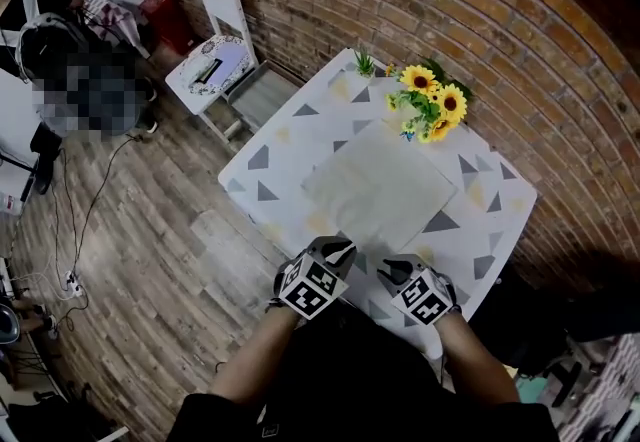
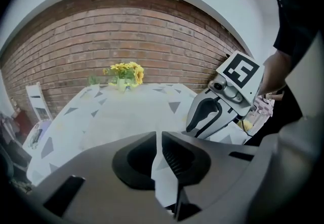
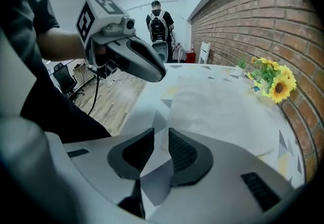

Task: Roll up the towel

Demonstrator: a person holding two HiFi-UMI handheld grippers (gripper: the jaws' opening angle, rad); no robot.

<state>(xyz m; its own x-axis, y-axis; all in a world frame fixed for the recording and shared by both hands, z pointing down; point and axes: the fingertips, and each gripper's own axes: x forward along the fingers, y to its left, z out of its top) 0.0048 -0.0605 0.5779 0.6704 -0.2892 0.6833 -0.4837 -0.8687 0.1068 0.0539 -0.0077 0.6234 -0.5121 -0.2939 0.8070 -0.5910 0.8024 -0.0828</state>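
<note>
A pale towel (image 1: 380,192) lies spread flat in the middle of the table (image 1: 270,175), whose white cloth carries grey triangles. Both grippers hover side by side over the table's near edge, just short of the towel's near side. My left gripper (image 1: 340,250) is shut with nothing in it; in the left gripper view its jaws (image 2: 158,139) meet above the cloth, and the towel (image 2: 126,111) lies beyond. My right gripper (image 1: 398,268) is open and empty; in the right gripper view the jaws (image 3: 162,142) stand apart over the near left corner of the towel (image 3: 223,106).
A bunch of sunflowers (image 1: 430,100) and a small green plant (image 1: 364,62) stand at the table's far side by the brick wall (image 1: 520,40). A white chair (image 1: 225,60) stands on the wooden floor to the left. A person with a backpack (image 3: 158,25) stands far off.
</note>
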